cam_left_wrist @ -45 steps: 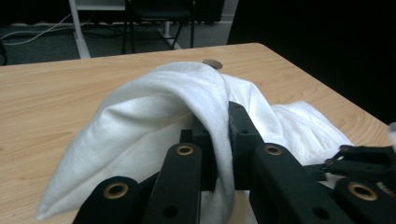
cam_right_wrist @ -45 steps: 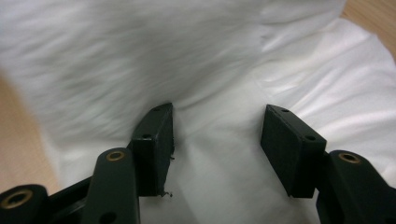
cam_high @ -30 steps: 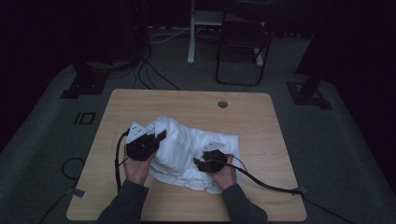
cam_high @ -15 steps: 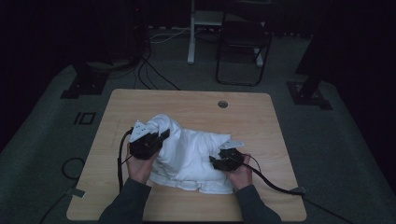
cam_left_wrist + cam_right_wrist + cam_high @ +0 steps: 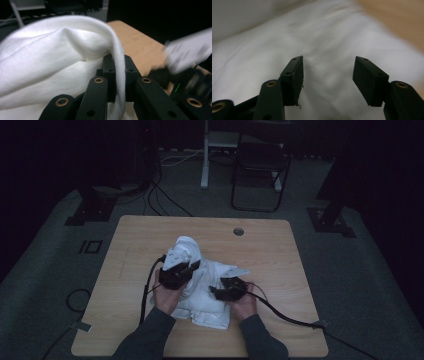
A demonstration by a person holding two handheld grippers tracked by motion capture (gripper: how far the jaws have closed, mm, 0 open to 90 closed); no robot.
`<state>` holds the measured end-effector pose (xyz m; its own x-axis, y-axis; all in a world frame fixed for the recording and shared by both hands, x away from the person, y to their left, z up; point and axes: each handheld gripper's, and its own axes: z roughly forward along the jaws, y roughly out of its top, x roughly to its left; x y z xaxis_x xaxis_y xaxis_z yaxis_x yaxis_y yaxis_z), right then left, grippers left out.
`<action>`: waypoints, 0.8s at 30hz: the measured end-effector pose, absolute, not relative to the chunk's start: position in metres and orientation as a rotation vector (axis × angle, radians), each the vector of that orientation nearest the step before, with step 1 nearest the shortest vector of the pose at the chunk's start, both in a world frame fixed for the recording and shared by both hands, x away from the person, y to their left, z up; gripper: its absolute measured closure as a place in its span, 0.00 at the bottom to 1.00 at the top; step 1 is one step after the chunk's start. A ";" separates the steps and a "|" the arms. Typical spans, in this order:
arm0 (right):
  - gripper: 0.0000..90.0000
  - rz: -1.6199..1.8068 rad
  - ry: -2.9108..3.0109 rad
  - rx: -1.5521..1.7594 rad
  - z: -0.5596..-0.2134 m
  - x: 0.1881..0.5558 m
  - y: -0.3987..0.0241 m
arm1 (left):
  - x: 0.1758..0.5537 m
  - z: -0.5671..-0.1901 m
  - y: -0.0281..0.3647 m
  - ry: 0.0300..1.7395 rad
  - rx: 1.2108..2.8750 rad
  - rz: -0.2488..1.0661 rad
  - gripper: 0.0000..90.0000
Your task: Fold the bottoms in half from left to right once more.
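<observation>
A white towel (image 5: 205, 287) lies bunched near the front middle of a wooden desk (image 5: 270, 255). The left gripper (image 5: 117, 75) has its fingers (image 5: 110, 67) pressed together on a fold of the towel, lifting it into a peak. The right gripper (image 5: 327, 75) hovers close above the towel's right side, fingers (image 5: 293, 75) spread apart, nothing between them
</observation>
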<state>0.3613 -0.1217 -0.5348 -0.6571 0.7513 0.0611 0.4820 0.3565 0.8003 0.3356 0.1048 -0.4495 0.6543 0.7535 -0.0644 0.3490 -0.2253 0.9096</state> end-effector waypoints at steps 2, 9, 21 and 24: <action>0.46 1.210 2.256 1.148 -0.529 0.363 -0.146 | 0.335 -0.461 0.089 0.859 1.859 0.460 0.94; 0.45 1.284 2.154 1.275 -0.523 0.365 -0.200 | 0.335 -0.526 0.032 0.804 2.021 0.298 0.93; 0.40 1.480 2.150 1.196 -0.504 0.368 -0.182 | 0.337 -0.551 0.028 0.832 2.044 0.236 0.91; 0.47 1.450 2.226 1.188 -0.509 0.379 -0.167 | 0.337 -0.548 0.030 0.830 2.037 0.231 0.89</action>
<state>0.3787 -0.1671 -0.5085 -0.6446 0.7304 0.2258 0.5019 0.1815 0.8456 0.3366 0.0297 -0.5480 0.7574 0.6361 -0.1472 0.4689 -0.3731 0.8006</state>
